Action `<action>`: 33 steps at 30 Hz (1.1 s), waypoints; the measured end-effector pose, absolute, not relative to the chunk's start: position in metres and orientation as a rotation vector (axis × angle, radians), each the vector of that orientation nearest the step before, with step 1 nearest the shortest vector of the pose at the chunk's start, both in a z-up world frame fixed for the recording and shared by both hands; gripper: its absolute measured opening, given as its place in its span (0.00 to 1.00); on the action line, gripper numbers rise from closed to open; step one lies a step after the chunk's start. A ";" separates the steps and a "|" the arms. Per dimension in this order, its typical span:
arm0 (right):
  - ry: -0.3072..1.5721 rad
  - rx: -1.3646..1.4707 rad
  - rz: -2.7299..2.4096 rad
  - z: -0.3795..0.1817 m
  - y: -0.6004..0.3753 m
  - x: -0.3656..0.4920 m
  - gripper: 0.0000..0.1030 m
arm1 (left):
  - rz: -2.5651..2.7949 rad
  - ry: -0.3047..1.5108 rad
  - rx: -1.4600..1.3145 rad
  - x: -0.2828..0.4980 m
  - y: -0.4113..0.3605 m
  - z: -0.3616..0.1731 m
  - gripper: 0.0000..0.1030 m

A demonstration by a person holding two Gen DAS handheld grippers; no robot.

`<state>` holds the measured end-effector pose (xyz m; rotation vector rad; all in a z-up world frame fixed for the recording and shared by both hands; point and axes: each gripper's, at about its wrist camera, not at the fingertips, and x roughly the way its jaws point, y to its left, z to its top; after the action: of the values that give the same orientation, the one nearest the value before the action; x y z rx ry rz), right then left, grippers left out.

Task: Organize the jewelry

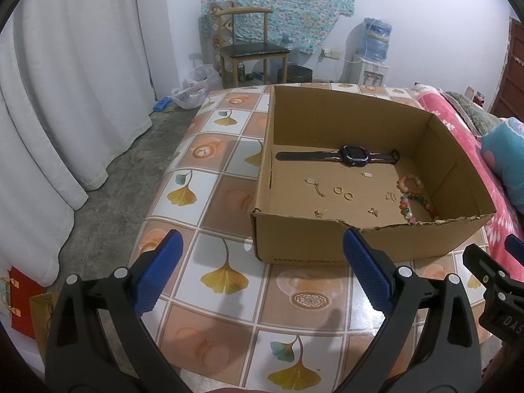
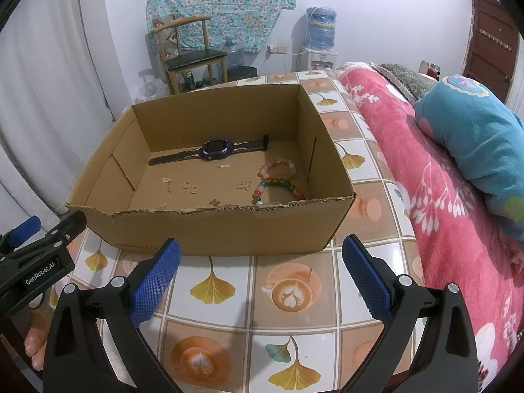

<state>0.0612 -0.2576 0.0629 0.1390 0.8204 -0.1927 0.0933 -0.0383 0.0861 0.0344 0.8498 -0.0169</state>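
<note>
— Where the jewelry lay, what held it?
— A cardboard box (image 2: 229, 229) on the table (image 2: 294, 298): a watch (image 2: 216, 149) at the back, two rings (image 2: 190, 187), bead bracelets (image 2: 280, 180) at the right.
— And the grippers?
— The left gripper (image 1: 262, 278) and right gripper (image 2: 260, 278) were both spread wide, empty, before the box.

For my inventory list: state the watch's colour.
Dark purple case, dark strap with pinkish trim; the watch shows best in the right wrist view.

Cardboard box (image 1: 366, 245) on patterned table (image 1: 229, 196)

Both wrist views share box (image 1: 327, 242)
</note>
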 end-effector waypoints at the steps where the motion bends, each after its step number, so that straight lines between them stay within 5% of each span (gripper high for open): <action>1: 0.820 0.138 -0.193 0.063 -0.258 0.062 0.93 | -0.017 0.849 0.035 0.093 -0.039 0.086 0.92; 33: 0.827 0.138 -0.191 0.063 -0.257 0.060 0.93 | -0.023 0.855 0.035 0.091 -0.045 0.088 0.92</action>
<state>0.0602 -0.2571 0.0634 0.1377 0.8266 -0.1913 0.0908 -0.0452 0.0882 0.0355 0.8551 -0.0232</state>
